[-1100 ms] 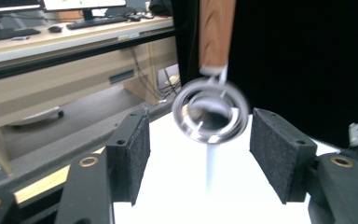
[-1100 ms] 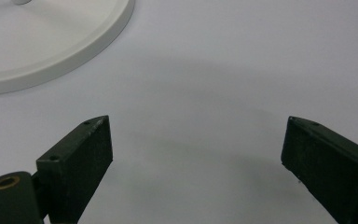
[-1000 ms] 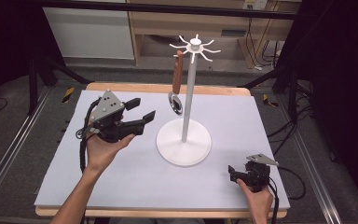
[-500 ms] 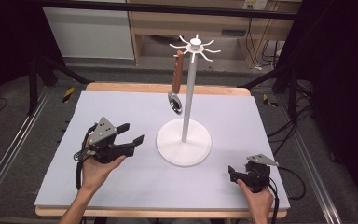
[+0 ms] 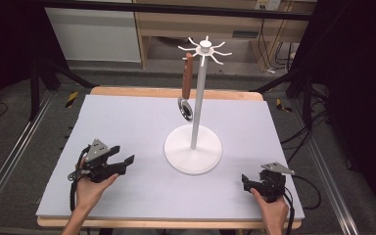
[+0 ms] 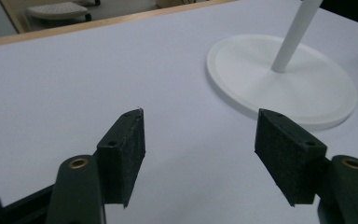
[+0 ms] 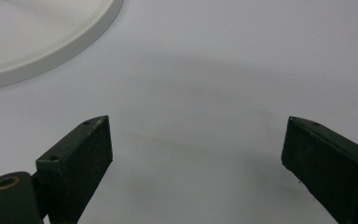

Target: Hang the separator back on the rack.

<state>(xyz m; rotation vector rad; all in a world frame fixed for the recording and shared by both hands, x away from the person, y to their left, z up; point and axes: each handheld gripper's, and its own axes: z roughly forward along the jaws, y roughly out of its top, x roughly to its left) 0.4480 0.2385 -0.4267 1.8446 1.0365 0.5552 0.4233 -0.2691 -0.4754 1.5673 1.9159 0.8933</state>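
Left gripper (image 5: 122, 161) low over the near left of the white table mat (image 5: 127, 122), held in the left hand (image 5: 90, 188), jaws wide apart after a last bit of opening, nothing between them. Pads (image 6: 126, 154) aimed across bare mat toward the round base (image 6: 284, 79) of the white stand (image 5: 194, 147), well short of its rim. Right gripper (image 5: 247, 183) low at the near right corner of the mat, in the right hand (image 5: 274, 208), jaws spread wide as well, nothing between the pads (image 7: 79, 158), just bare mat there, the edge of the stand's base (image 7: 51, 37) off toward the upper left of that gripper's own view. Stand upright in the middle of the mat, thin pole, ring of hooks (image 5: 204, 49) on top. Spoon (image 5: 187, 90) with a brown handle hanging from one hook on the left side, shiny bowl down, close beside the pole; touching it or not, hard to tell from above. Spoon well apart from both grippers. Wooden table edge (image 5: 176, 92) showing past the far side of the mat.
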